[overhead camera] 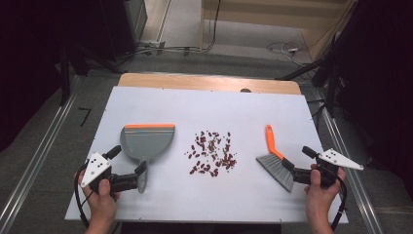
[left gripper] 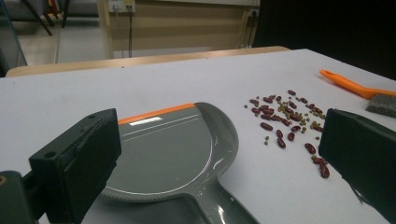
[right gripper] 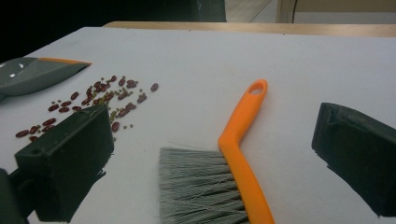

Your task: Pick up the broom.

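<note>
A grey dustpan (overhead camera: 146, 139) with an orange lip lies at the left of the white table, its handle (overhead camera: 142, 179) pointing toward me. My left gripper (overhead camera: 130, 160) stands open at that handle; in the left gripper view the pan (left gripper: 163, 154) and its handle (left gripper: 210, 205) lie between the spread jaws (left gripper: 224, 158). Red and green beans (overhead camera: 212, 153) are scattered mid-table. At the right lies a brush (overhead camera: 271, 142) with an orange handle and grey bristles (right gripper: 201, 186). My right gripper (overhead camera: 298, 159) is open, its jaws (right gripper: 217, 149) either side of the brush head, not touching it.
The white board (overhead camera: 204, 200) covers a wooden table whose far edge (overhead camera: 209, 80) shows. Metal rails run along both sides on the floor. Cables lie on the floor beyond the table. Bare board lies in front of the beans.
</note>
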`<state>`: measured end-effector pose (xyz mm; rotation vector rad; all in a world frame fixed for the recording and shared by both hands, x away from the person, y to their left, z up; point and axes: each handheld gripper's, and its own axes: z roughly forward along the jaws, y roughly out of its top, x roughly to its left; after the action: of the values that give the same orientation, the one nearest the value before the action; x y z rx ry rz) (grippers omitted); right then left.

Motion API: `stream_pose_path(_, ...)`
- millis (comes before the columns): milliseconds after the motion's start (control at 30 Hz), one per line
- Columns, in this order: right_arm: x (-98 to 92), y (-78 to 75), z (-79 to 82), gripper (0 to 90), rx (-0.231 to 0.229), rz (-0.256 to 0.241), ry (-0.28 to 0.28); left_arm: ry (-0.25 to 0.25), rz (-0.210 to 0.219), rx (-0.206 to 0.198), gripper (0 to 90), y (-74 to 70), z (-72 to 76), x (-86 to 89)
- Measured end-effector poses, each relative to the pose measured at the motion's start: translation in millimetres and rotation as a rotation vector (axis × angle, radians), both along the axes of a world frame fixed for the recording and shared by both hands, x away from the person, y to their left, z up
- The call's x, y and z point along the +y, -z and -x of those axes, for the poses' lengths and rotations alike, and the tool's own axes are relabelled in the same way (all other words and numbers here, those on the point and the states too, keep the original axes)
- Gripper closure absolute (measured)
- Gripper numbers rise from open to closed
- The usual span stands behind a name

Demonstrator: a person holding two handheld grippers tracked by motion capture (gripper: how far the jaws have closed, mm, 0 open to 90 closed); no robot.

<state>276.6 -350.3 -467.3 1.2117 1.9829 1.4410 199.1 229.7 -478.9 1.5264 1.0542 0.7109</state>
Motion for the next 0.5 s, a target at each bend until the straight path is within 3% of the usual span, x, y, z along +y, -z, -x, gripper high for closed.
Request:
stream_pose_path(233, 3.5, -4.2, -4.0, 0.0, -0.01, 0.048, 0.022, 0.003, -0.013, 0.002, 0.0, -0.2, -0.6, -1.2)
stream_pose_path(500, 15.9, -25.9, -17.7, 0.0, 0.011, 0.093, 0.032, 0.006, -0.031, -0.001, 0.0, -2.8, -1.4, -3.6)
